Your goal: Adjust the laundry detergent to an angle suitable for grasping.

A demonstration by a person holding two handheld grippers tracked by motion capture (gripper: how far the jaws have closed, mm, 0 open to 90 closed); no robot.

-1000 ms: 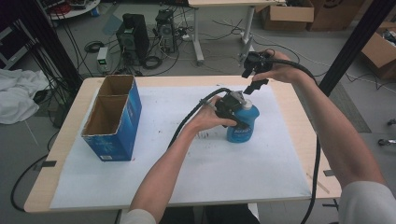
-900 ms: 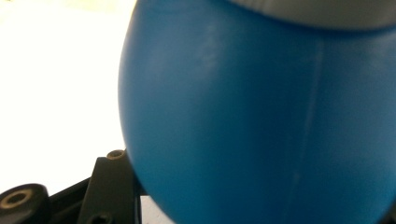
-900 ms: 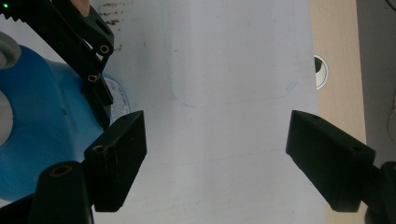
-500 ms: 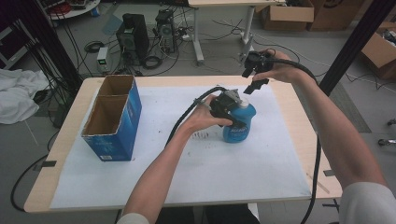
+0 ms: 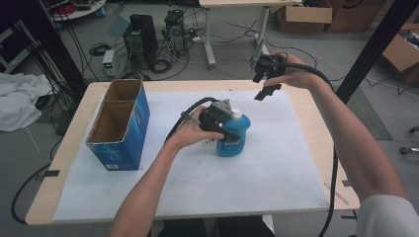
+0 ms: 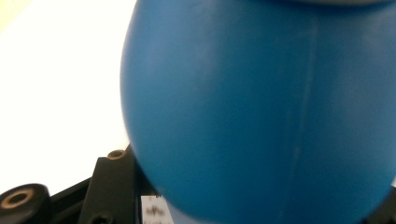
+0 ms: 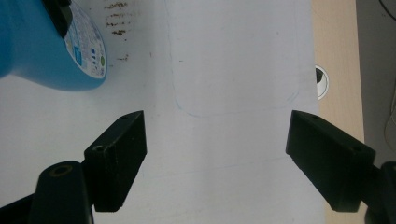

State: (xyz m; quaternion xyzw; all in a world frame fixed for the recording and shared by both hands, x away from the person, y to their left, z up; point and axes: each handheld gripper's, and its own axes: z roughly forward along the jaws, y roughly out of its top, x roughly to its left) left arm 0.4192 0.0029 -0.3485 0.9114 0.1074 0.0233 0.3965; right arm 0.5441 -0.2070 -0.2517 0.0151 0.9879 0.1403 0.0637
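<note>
The left gripper (image 5: 228,129) clamps the blue bottle (image 5: 234,139) mid-table (image 5: 64,148), the near edge free; the right gripper (image 5: 264,85) gapes empty over the far edge.

Setting: lab or workshop room. Evidence: computer towers (image 5: 141,37) on the grey floor, upper left of the frame, amid loose black cables (image 5: 163,64); cardboard boxes (image 5: 304,17) stacked at the upper right; a second desk (image 5: 237,5) at top centre; black frame posts (image 5: 368,52) at right; light wooden surface (image 5: 321,143) covered by a white sheet (image 5: 197,182), centre.
</note>
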